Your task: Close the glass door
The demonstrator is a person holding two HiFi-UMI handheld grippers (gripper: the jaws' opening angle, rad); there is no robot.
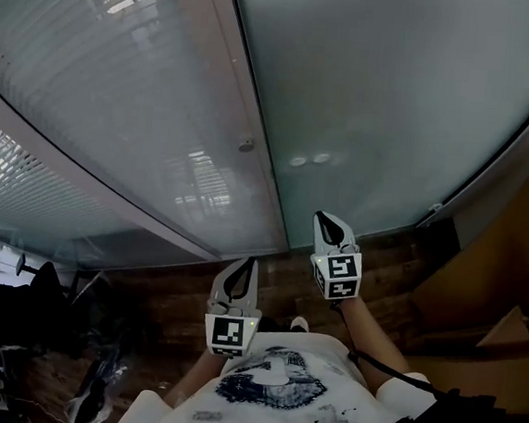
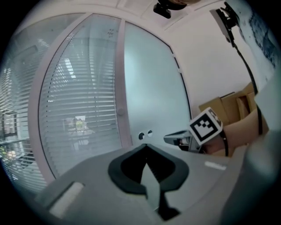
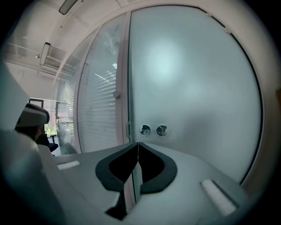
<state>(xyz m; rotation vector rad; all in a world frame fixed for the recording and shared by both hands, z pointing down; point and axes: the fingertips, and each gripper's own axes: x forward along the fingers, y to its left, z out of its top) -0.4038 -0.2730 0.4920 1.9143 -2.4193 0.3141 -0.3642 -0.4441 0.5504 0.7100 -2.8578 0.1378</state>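
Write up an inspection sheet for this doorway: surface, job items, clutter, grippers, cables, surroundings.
Surface: dark wooden floor.
Job's things: frosted glass door, its edge along the frame, no gap seen; two round fittings near that edge.
Clutter: cardboard boxes at the right.
Grippers: left gripper shut, empty; right gripper shut, empty.
Cables: black cable running down the white wall.
Surroundings: glass panel with blinds beside the door; office chair at the left.
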